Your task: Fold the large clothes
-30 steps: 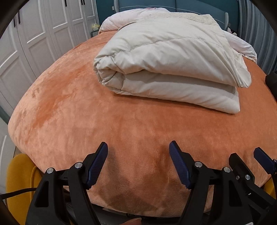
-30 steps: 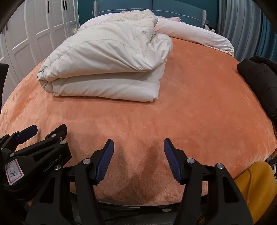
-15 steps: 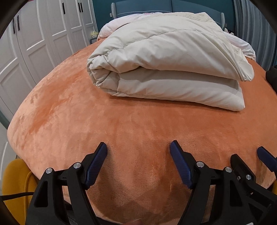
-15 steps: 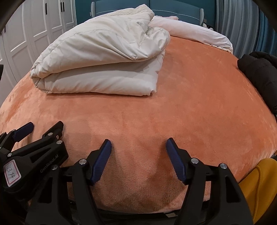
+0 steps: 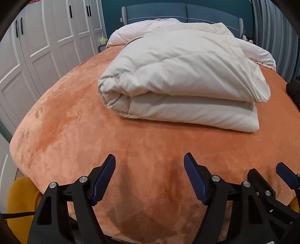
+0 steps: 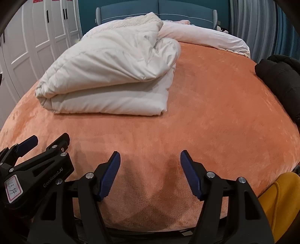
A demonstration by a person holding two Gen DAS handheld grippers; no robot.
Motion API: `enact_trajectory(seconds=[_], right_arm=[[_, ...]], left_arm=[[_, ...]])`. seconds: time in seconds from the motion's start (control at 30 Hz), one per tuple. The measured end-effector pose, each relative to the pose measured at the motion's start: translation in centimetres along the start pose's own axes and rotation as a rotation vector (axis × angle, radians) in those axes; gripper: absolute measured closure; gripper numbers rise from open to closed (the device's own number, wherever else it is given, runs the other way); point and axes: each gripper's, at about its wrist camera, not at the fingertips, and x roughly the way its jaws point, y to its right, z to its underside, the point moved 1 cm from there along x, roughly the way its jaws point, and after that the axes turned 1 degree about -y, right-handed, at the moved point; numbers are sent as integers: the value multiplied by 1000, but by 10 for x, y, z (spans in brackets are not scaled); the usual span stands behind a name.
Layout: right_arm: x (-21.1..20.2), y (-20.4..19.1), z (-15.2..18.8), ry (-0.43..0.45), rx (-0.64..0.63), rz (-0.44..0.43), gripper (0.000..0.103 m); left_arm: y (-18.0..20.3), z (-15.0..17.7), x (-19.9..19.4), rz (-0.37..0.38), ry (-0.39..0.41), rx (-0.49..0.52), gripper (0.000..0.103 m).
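Observation:
A cream padded garment (image 5: 180,78) lies folded in thick layers on the orange bed cover (image 5: 75,135); it also shows in the right wrist view (image 6: 112,75). My left gripper (image 5: 150,161) is open and empty over the near edge of the bed, well short of the garment. My right gripper (image 6: 150,157) is open and empty beside it, to its right. The left gripper shows at the lower left of the right wrist view (image 6: 46,142), and the right gripper's fingers (image 5: 285,172) show at the lower right of the left wrist view.
A pale pink duvet (image 6: 206,37) lies at the head of the bed by a blue headboard (image 6: 159,9). A black garment (image 6: 277,78) sits at the bed's right edge. White wardrobe doors (image 5: 37,47) stand on the left. Something yellow (image 6: 279,197) lies below the bed's near corners.
Both grippers have moved forward over the bed and closer to the folded garment, which now looms larger. Both stay open and empty. The garment has not moved.

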Motion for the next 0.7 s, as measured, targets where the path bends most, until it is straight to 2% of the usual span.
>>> enact_trajectory(seconds=[0.7], right_arm=[[-10, -10, -11, 25, 8, 17, 39]], left_arm=[[1, -14, -10, -2, 26, -1, 38]])
